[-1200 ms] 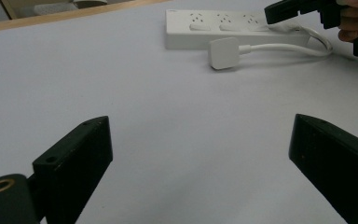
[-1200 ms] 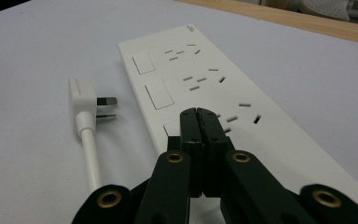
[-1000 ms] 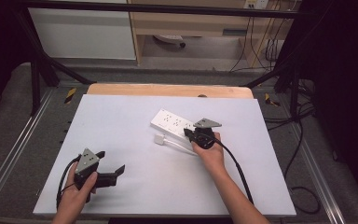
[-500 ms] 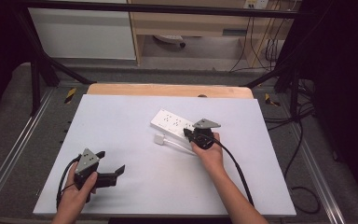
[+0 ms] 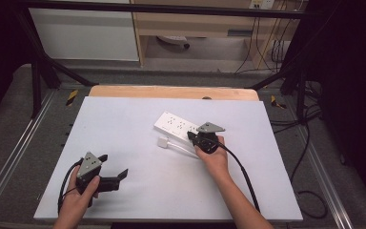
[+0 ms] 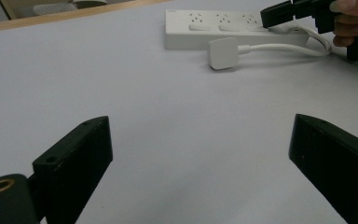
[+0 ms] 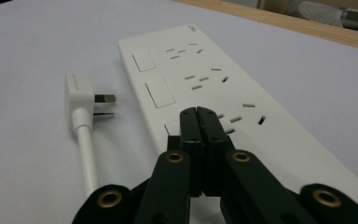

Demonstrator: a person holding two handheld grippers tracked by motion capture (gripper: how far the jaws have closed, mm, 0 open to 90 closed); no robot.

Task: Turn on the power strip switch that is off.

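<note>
While nothing has shifted since before, right tool (image 7: 199, 114) pressed shut over the power strip (image 7: 242, 93), left tool (image 5: 110, 175) agape.

Grey carpeted floor (image 5: 24, 109) – white cabinet (image 5: 83, 33) and wooden shelf (image 5: 195, 24) behind the table (image 5: 124, 124), dark surroundings

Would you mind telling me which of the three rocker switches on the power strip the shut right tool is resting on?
The right tool sits on the nearest switch of the power strip, mostly hiding it; the middle switch and the far switch lie uncovered beyond.
</note>
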